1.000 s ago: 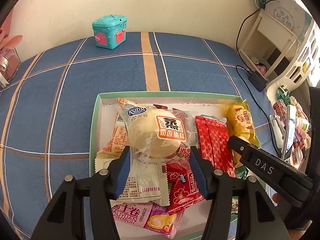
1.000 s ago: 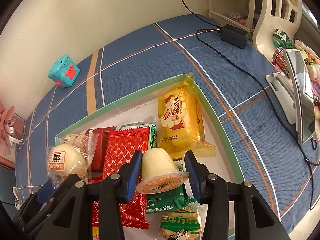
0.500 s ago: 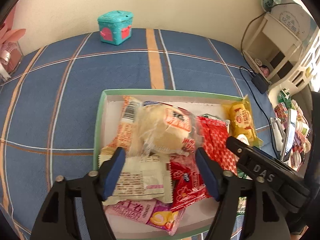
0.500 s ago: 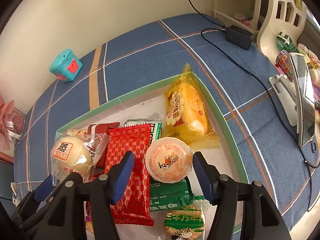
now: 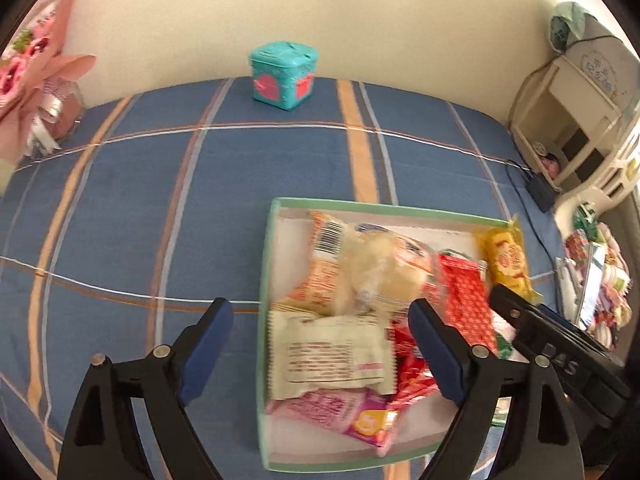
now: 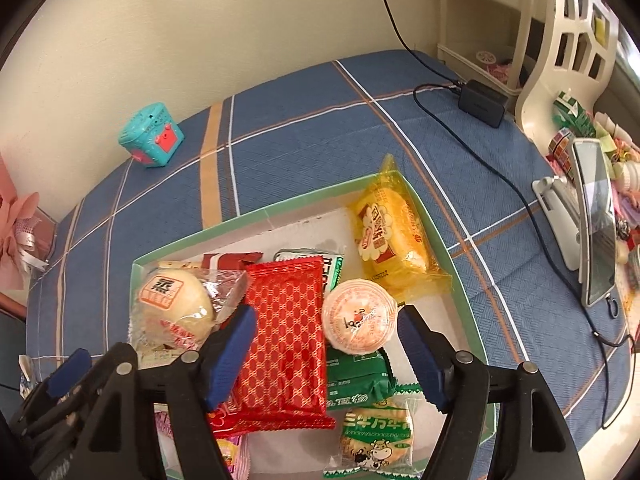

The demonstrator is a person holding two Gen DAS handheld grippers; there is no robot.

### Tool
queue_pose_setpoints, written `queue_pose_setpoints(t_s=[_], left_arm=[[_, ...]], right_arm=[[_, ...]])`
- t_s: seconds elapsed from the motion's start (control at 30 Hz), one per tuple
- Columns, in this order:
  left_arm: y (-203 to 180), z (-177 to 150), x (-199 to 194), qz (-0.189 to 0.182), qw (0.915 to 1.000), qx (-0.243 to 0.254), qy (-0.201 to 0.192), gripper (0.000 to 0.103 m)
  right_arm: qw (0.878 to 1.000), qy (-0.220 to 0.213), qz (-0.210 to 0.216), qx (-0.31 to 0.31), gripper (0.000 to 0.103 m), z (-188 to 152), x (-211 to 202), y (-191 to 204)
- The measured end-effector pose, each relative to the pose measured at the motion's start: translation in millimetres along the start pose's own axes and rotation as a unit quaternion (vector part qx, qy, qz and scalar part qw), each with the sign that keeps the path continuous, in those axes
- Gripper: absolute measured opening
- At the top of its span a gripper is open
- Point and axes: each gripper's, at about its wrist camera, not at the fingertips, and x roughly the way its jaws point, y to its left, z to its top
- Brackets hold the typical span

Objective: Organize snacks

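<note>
Two grippers hang over a green-rimmed box point(image 5: 267, 280) of snacks on a blue plaid cloth point(image 5: 160, 208).

Left wrist view: the left gripper point(image 5: 320, 344) has its jaws wide and opening, nothing pressed between the pads. Its left finger point(image 5: 204, 344) is over the cloth outside the box; its right finger point(image 5: 436, 352) is over the red packets. Between them, lower down, lie a white packet point(image 5: 332, 356) and a pink packet point(image 5: 340, 412). A wrapped bun point(image 5: 384, 276) rests on the pile farther in, blurred, clear of both fingers. A yellow cake point(image 5: 508, 260) sits at the far right corner. A teal toy box point(image 5: 284, 74) stands by the wall. The right gripper's black body shows at the right edge.

Right wrist view: the right gripper point(image 6: 326, 354) is about half open and opening. A jelly cup point(image 6: 358, 316) lies lid-up between the fingers, touching neither pad, on a green packet point(image 6: 356, 380) and beside a red packet point(image 6: 286, 340). The bun point(image 6: 174, 306) lies at the left of the box point(image 6: 460, 280), the cake point(image 6: 390, 240) at the far right, a cow-print cracker pack point(image 6: 376, 440) nearest. A black charger point(image 6: 482, 102) and a propped phone point(image 6: 596, 220) are on the cloth to the right.
</note>
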Motion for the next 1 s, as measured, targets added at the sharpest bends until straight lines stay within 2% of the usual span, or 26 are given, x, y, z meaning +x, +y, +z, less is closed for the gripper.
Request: queue_pose_setpoints(t_s=[0.23,0.47,1.0], left_arm=[[22.3,2.2,-4.3,0.054,0.9984,-0.007,-0.013,0.098],[40.5,1.1,-9.3,0.085,0.9959,-0.022,-0.021,0.098],[66.2,-11.0,-33.0,0.126,0.9895,-0.047,-0.052,0.098]], right_arm=[[1.000,-0.001,0.009,-0.017,0.076,-4.1,-13.2,14.8],[0.999,-0.008,0.017,-0.042,0.076,-7.2,-28.2,33.2],[0.996,-0.022,0.015,-0.086,0.078,-24.8,-42.3,67.2]])
